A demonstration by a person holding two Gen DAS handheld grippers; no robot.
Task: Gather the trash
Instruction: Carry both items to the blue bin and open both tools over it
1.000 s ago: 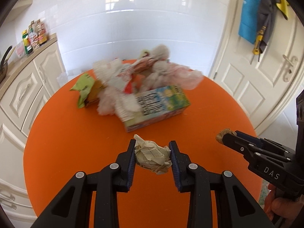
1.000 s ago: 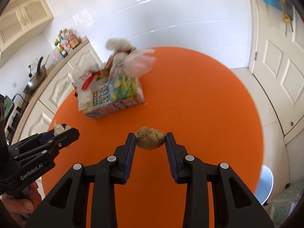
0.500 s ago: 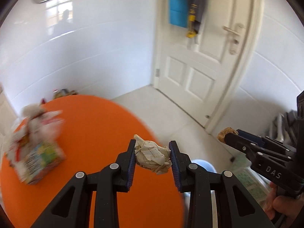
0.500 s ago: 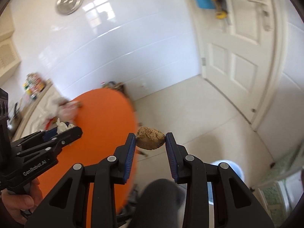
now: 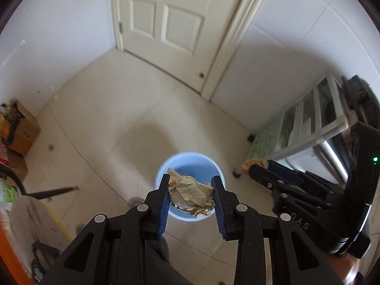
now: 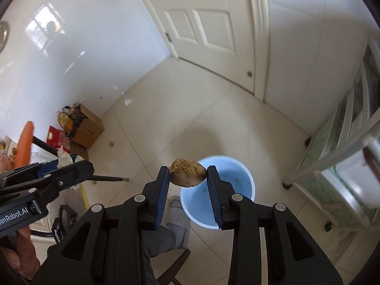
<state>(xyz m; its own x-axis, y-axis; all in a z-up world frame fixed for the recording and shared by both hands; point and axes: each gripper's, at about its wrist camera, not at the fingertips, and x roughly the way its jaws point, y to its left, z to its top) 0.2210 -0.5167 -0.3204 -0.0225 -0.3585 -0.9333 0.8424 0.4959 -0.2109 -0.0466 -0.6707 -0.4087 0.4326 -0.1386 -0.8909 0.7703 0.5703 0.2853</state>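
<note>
My left gripper (image 5: 191, 191) is shut on a crumpled beige paper ball (image 5: 188, 193) and holds it over a light blue bucket (image 5: 187, 163) on the floor. My right gripper (image 6: 187, 174) is shut on a brown crumbly lump (image 6: 187, 172) and holds it above the bucket's left rim (image 6: 247, 175). The right gripper also shows at the right of the left wrist view (image 5: 255, 166), with the lump (image 5: 249, 163) at its tip. The left gripper shows at the left of the right wrist view (image 6: 68, 163).
A white door (image 5: 166, 19) stands ahead, a white rack (image 5: 308, 118) at the right. Cardboard boxes (image 6: 87, 128) sit by the left wall. The orange table's edge (image 6: 25, 140) is at far left. A stick (image 6: 106, 178) lies on the tiled floor.
Both grippers have swung away from the orange table and tilted down over the blue bucket on the floor, each still holding its piece of trash.
</note>
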